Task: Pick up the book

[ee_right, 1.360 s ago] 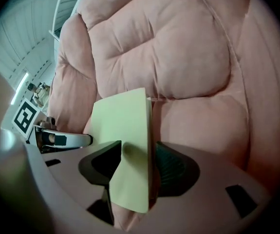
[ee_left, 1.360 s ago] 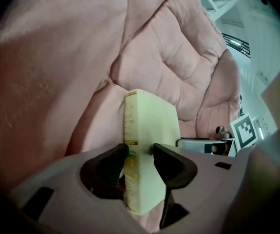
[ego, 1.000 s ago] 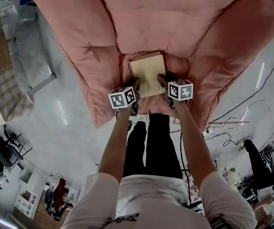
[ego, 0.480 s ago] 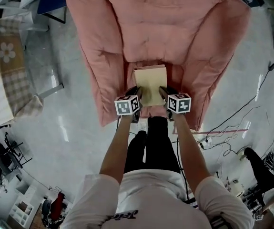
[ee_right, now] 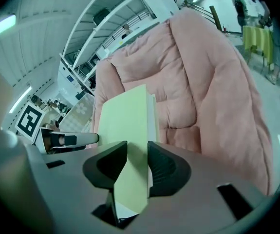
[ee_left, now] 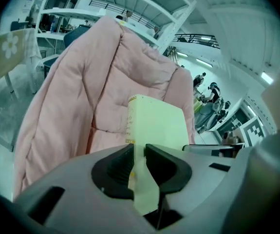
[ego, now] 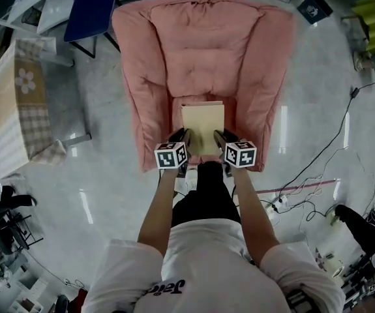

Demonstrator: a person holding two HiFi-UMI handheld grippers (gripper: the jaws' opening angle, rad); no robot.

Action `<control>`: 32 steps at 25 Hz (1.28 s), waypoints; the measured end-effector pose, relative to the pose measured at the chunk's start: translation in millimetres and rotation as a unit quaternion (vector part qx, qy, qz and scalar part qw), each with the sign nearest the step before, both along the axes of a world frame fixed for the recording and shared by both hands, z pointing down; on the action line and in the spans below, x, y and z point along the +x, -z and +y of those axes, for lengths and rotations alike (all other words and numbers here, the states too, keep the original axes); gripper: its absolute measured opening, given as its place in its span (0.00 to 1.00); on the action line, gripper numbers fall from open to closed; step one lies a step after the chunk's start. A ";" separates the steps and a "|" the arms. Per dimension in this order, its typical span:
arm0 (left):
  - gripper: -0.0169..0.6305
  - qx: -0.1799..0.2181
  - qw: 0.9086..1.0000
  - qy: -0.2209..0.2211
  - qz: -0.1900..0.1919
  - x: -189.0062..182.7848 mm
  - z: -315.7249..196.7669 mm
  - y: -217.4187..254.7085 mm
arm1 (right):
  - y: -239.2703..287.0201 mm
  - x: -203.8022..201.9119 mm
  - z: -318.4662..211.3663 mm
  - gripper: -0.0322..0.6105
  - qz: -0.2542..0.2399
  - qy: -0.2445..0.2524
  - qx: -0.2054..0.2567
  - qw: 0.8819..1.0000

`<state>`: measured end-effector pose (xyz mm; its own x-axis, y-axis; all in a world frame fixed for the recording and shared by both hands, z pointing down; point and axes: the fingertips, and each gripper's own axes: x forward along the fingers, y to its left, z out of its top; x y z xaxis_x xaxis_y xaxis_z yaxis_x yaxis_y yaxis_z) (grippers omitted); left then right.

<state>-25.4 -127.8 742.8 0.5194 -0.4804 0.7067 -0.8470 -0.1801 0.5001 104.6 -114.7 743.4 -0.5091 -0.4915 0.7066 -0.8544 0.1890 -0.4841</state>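
The left tool (ee_left: 139, 156) has its jaws drawn in to a narrow gap that has just been closing, and the gap is filled by the near spine-side corner of the book (ee_left: 157, 123), both dark pads pressing on its covers. The right tool (ee_right: 137, 164) has likewise just been closing and clamps the opposite near corner, on the side where the page edges show; its jaws stand a little wider apart than the left pair. So both tools are gripping the book, one at each near corner, and nothing else sits between the pads. The pale yellow book lies between the two tools, reaching away from the person over the seat of the pink armchair (ego: 174, 57), and from the gripper views it looks to be held up in front of the chair's back, not resting on the cushion. It looks stiff enough to keep flat and of modest weight, but the cover seems smooth. Since it is held only at one end, the far end could sag or slip, so an even grip across the thickness at both corners suits it.
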 end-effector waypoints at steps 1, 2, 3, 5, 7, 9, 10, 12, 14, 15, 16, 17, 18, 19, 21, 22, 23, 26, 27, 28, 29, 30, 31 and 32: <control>0.15 0.013 1.000 -0.001 0.000 -0.2 0.5 12.9 | 13.1 -0.1 0.7 0.26 0.000 -0.001 0.012 1.000; 0.15 0.027 1.000 -0.002 0.001 -0.6 0.9 26.1 | 26.6 -0.1 1.5 0.26 0.000 -0.002 0.025 1.000; 0.15 0.040 0.999 -0.003 0.002 -1.1 1.2 39.5 | 40.0 -0.3 2.4 0.26 -0.001 -0.003 0.038 0.999; 0.14 0.066 0.998 -0.007 0.002 -1.8 3.4 65.7 | 65.5 -1.0 5.6 0.25 -0.003 -0.004 0.064 0.998; 0.14 0.088 0.996 -0.012 0.000 -0.9 9.6 89.8 | 88.4 -0.1 12.0 0.25 -0.003 -0.003 0.085 0.996; 0.14 0.108 0.994 -0.016 -0.002 1.6 16.1 112.3 | 110.9 2.4 18.3 0.25 -0.002 -0.004 0.106 0.994; 0.14 0.118 0.993 -0.017 -0.002 2.9 18.2 123.4 | 122.8 3.7 20.5 0.25 -0.001 -0.006 0.117 0.993; 0.14 0.140 0.990 -0.013 0.001 3.1 20.6 146.2 | 147.2 4.2 23.7 0.25 0.003 -0.009 0.141 0.990; 0.14 0.162 0.987 -0.006 0.005 -1.1 21.7 172.8 | 173.6 0.1 24.7 0.24 0.003 -0.012 0.166 0.986; 0.14 0.174 0.985 -0.001 0.004 -4.2 22.6 187.7 | 187.6 -2.9 24.9 0.24 0.000 -0.013 0.178 0.984; 0.14 0.188 0.982 0.002 0.002 -7.0 24.5 202.9 | 201.8 -5.5 26.0 0.24 -0.003 -0.014 0.191 0.982; 0.14 0.204 0.979 0.005 -0.001 -9.3 27.1 217.9 | 216.0 -7.7 27.9 0.24 -0.005 -0.015 0.204 0.979; 0.14 0.220 0.976 0.007 -0.001 -11.2 29.6 232.6 | 230.6 -9.3 30.0 0.24 -0.005 -0.014 0.219 0.976; 0.14 0.235 0.972 0.008 0.002 -12.6 31.0 246.7 | 245.7 -10.5 31.5 0.24 -0.004 -0.013 0.235 0.972; 0.14 0.258 0.966 0.005 0.012 -14.3 30.2 272.5 | 277.2 -11.6 31.6 0.24 0.002 -0.012 0.270 0.963; 0.14 0.268 0.963 0.005 0.018 -14.9 28.9 284.9 | 293.4 -11.8 30.7 0.23 0.003 -0.012 0.287 0.958; 0.14 0.277 0.960 0.007 0.024 -15.7 27.5 297.4 | 309.2 -12.2 29.6 0.23 0.004 -0.012 0.303 0.953; 0.14 0.313 0.949 0.018 0.033 -19.4 25.4 334.4 | 351.5 -15.5 27.0 0.22 0.010 -0.009 0.348 0.938; 0.14 0.325 0.945 0.019 0.035 -20.6 26.2 345.7 | 363.1 -16.6 27.7 0.22 0.012 -0.008 0.361 0.933; 0.14 0.336 0.941 0.019 0.036 -21.8 27.8 356.2 | 373.6 -17.8 29.5 0.22 0.014 -0.007 0.372 0.928; 0.14 0.347 0.937 0.019 0.037 -23.2 29.8 366.3 | 383.3 -19.1 31.7 0.22 0.014 -0.006 0.384 0.923; 0.13 0.359 0.933 0.018 0.037 -24.8 31.1 376.5 | 392.8 -20.7 33.4 0.22 0.014 -0.006 0.394 0.919; 0.13 0.370 0.928 0.017 0.037 -26.6 31.6 387.1 | 402.5 -22.4 34.2 0.22 0.014 -0.006 0.405 0.914; 0.13 0.382 0.924 0.017 0.036 -28.2 31.8 397.8 | 412.3 -24.0 34.5 0.22 0.014 -0.006 0.415 0.910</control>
